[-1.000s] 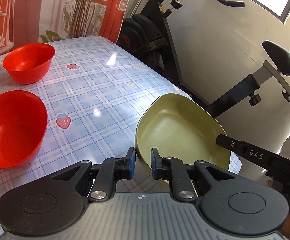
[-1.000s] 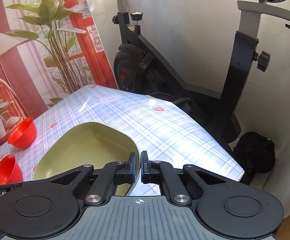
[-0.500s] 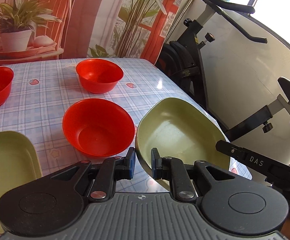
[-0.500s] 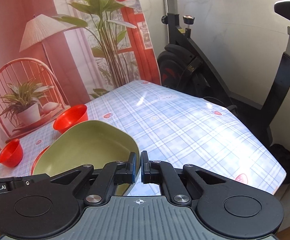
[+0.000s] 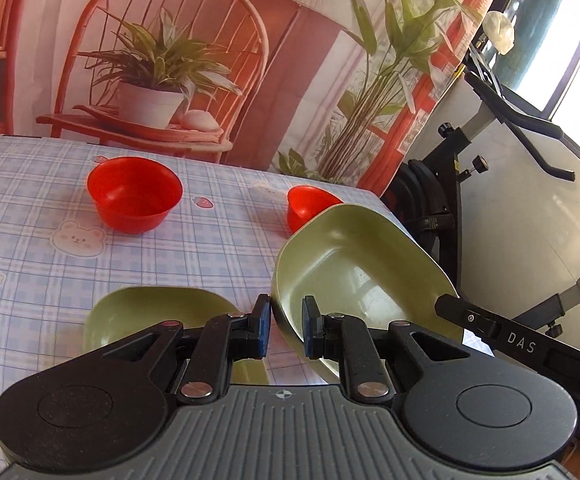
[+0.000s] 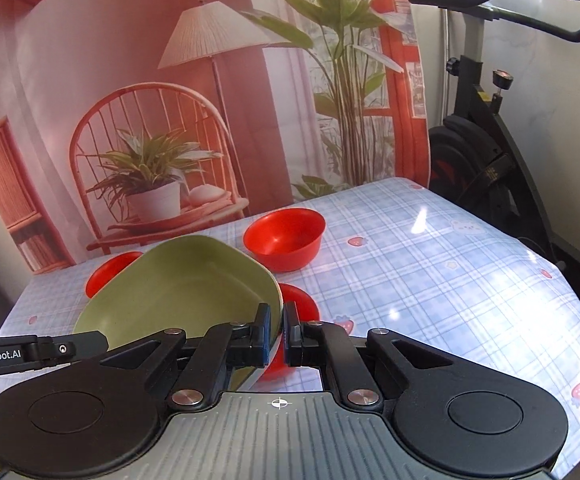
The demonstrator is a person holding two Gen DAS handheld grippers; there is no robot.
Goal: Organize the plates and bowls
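Note:
I hold one green plate [image 5: 353, 272] off the table between both grippers. My left gripper [image 5: 286, 320] is shut on its left rim, and the right gripper [image 6: 278, 328] is shut on the opposite rim of the same plate [image 6: 186, 288]. A second green plate [image 5: 158, 312] lies on the table just below and left of the held one. One red bowl [image 5: 134, 194] stands further back; another red bowl [image 5: 309, 204] peeks out behind the held plate. In the right wrist view a red bowl [image 6: 286, 238] stands behind the plate, and one more red bowl [image 6: 299, 304] is partly hidden under it.
The table [image 5: 30, 280] has a blue checked cloth. Its right edge drops off beside a black exercise bike [image 5: 449, 200]. A printed backdrop with a chair and plants hangs right behind the far edge. A third red bowl [image 6: 108, 272] shows left of the held plate.
Both grippers carried the green plate up and leftward over the table, away from the bike-side edge. The second green plate and the far red bowls came into view.

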